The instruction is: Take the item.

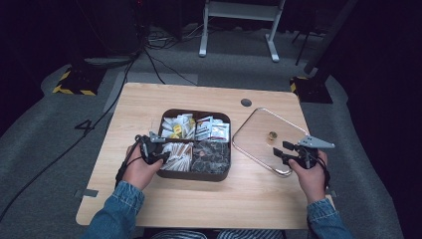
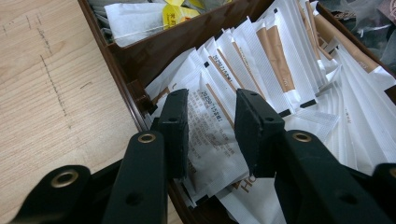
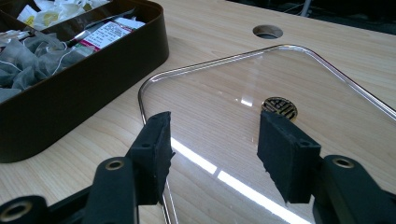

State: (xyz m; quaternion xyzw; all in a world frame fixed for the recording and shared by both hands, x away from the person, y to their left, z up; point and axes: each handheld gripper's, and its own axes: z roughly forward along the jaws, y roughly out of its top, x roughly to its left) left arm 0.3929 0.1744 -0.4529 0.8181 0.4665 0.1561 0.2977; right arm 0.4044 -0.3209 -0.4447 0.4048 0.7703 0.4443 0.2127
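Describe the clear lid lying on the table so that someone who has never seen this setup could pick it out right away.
On the wooden table, look to the right of the dark brown compartment box of sachets and tea bags. The clear lid lies flat there, directly in front of the right tongs. It is see-through with rounded corners, a shiny rim and a small brass knob at its centre, unlike the opaque box.
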